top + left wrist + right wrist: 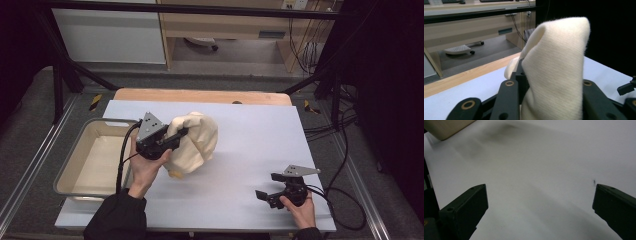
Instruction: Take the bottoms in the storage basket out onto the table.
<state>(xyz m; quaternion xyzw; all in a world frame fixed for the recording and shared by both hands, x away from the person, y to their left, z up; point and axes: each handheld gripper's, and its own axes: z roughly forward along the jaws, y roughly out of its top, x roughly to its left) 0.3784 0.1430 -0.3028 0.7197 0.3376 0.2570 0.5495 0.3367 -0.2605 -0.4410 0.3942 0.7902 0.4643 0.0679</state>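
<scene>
Pale blue sheeting (240, 150) covers the table, and nearest the person the right gripper (270, 187) rests low at the front right corner, jaws spread wide with nothing between them. Farther in, the left gripper (177, 136) is clamped on a cream cloth (197, 140), bunched and lifted above the sheet's middle. Beside it at the left edge sits a beige tray (67, 172).

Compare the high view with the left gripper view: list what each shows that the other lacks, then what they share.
High view alone: the grey bin at the table's left, the person's hands, the left tool seen from outside, and the right tool held open low over the sheet.

Left gripper view alone: the weave of the cream cloth up close, clamped between its own jaws.

Both: the cloth, the pale blue sheet, the wooden table edge.
</scene>
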